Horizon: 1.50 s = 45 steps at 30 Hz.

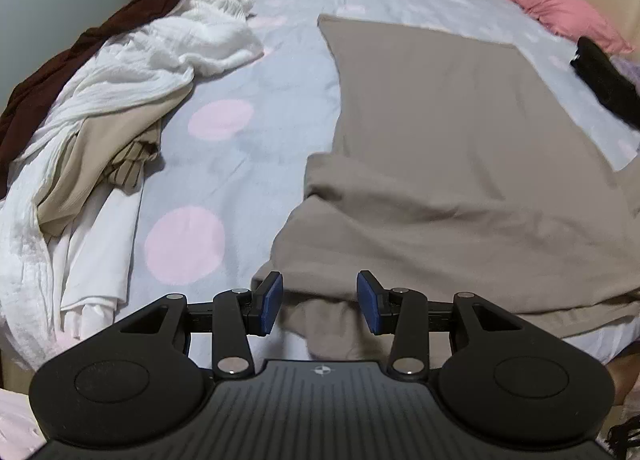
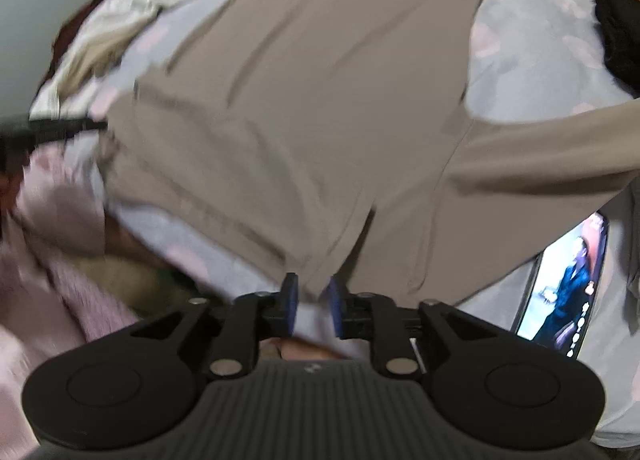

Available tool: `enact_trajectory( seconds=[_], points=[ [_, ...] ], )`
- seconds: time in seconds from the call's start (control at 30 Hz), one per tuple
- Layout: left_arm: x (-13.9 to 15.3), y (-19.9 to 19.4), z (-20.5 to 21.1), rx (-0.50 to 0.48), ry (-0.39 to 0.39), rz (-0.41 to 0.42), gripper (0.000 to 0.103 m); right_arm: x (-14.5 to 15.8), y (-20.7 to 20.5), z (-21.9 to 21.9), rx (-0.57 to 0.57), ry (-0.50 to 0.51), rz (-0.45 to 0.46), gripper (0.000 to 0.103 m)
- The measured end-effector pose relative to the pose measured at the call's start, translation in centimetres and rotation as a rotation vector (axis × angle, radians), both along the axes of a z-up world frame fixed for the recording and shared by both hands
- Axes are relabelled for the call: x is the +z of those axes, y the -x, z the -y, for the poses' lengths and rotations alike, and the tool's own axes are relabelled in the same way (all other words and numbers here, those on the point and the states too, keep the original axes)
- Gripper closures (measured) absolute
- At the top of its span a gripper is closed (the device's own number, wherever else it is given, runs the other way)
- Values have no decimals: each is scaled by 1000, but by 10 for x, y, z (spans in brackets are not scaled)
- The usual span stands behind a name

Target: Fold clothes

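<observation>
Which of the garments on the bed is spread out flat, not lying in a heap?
The taupe garment in the middle of the bed. The white garment and the dark brown one lie crumpled at the left edge.

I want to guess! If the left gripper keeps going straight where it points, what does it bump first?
Probably the tan shirt. The left gripper has its jaws open right at the shirt's near edge, though how close is hard to tell.

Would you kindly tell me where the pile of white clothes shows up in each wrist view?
Left wrist view: the pile of white clothes fills the left side, beside the taupe shirt.
Right wrist view: the pile sits small and blurred at upper left.
Shared landmark: the taupe shirt, spread on the bed in both.
</observation>
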<state>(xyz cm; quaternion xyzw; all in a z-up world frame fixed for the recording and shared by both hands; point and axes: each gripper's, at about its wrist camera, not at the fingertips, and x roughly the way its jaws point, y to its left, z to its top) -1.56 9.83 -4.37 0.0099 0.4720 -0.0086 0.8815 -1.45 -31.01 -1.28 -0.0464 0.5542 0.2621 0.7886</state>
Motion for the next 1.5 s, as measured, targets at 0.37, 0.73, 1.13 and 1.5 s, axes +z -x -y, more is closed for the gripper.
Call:
enact_trajectory(
  seconds=[0.37, 0.73, 1.13, 1.5],
  points=[
    [-4, -5, 5, -27, 1, 17, 64, -40, -45, -9, -43, -19, 40, 70],
    [-11, -8, 2, -12, 0, -6, 64, 21, -22, 2, -53, 48, 318, 102],
    [-17, -10, 7, -20, -11, -25, 64, -21, -41, -4, -45, 5, 210, 71],
    [-20, -10, 8, -26, -10, -28, 64, -20, -30, -13, -21, -30, 253, 99]
  ],
)
